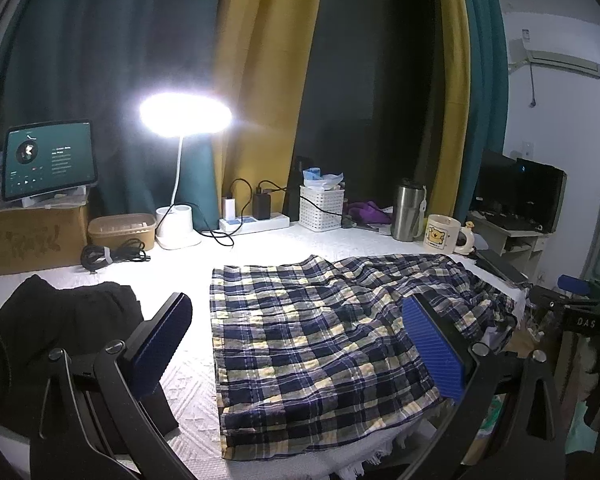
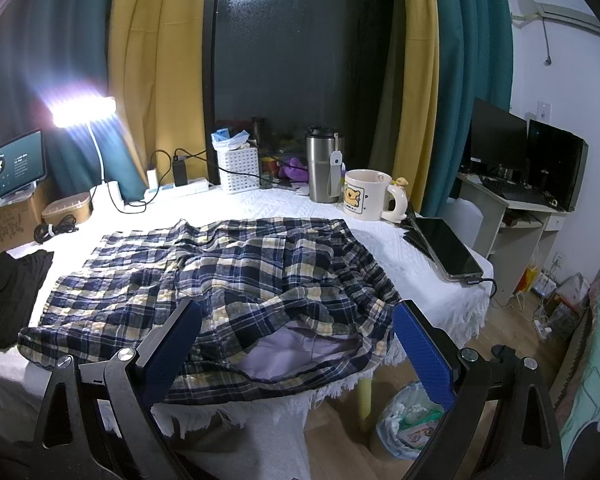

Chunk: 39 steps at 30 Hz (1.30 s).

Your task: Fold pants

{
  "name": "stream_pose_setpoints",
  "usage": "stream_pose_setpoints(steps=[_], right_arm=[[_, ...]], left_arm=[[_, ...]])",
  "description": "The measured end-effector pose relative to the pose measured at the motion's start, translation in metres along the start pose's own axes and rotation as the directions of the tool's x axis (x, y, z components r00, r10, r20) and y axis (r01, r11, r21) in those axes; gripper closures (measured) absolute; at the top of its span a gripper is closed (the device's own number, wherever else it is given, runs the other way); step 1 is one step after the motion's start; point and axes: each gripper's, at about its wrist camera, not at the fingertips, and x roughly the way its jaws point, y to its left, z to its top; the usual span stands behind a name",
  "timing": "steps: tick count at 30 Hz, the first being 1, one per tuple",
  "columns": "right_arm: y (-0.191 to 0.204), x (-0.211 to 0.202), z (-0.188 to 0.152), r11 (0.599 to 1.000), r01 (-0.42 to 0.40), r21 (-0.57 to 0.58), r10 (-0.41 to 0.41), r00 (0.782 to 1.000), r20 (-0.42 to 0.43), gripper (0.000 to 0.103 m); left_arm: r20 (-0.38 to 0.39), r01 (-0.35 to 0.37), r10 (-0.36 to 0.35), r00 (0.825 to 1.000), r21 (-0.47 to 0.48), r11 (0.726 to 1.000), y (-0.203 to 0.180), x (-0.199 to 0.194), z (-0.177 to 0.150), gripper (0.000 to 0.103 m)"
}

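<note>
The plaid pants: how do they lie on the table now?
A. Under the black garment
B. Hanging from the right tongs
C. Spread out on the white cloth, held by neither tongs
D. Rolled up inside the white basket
C: the plaid pants lie spread on the white cloth, and both the left tongs and right tongs are open around nothing.

Only "DAS" legible, in pale capitals on the black gripper body (image 1: 584, 322) at the right edge of the left wrist view. Tablet screen (image 1: 49, 158) text and mug (image 2: 364, 196) print too small to read.
</note>
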Motion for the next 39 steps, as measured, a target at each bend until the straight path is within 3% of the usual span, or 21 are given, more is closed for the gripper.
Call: stream_pose_setpoints(steps=[39], right_arm=[[0.0014,0.0017,-0.0003,1.0,-0.006,-0.004,0.006,1.0,-0.004,0.006]], left_arm=[[-0.008,0.019,-0.019,1.0,0.003,1.0,-0.0064,-0.0007,-0.003,0.0]])
